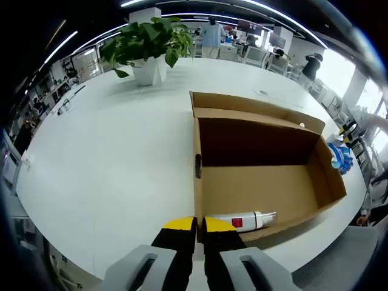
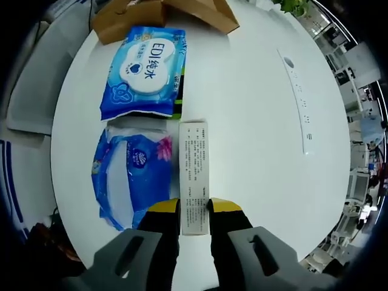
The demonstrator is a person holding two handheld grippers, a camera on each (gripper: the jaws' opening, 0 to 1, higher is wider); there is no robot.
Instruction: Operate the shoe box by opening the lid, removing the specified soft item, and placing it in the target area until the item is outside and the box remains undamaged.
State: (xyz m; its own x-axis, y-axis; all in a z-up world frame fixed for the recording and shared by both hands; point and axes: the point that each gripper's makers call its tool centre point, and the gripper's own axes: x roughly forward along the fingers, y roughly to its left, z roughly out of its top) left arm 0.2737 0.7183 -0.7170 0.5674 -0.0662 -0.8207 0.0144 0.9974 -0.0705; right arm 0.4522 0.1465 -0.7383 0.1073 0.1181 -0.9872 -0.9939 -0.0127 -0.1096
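In the left gripper view I see my left gripper (image 1: 198, 225) at the bottom centre, its two yellow-tipped jaws nearly together and pinching the near wall of the open brown cardboard shoe box (image 1: 260, 154), which fills the middle and right of the frame on the large white round table (image 1: 115, 157). Inside the box, against its near wall at the lower centre, lies a white tube with a red label (image 1: 245, 220), just beside the jaw tips. A green potted plant in a white pot (image 1: 147, 45) stands at the upper left. In the right gripper view my right gripper (image 2: 194, 207) holds a narrow white cardboard carton with printed text (image 2: 194, 176) between its jaws, at the lower centre; the carton lies flat on the table. To its left lies a soft blue tissue pack with a flower print (image 2: 130, 176), and above that a blue wet-wipes pack with a white label (image 2: 145, 73), both outside the box. A corner of the box shows at the top.
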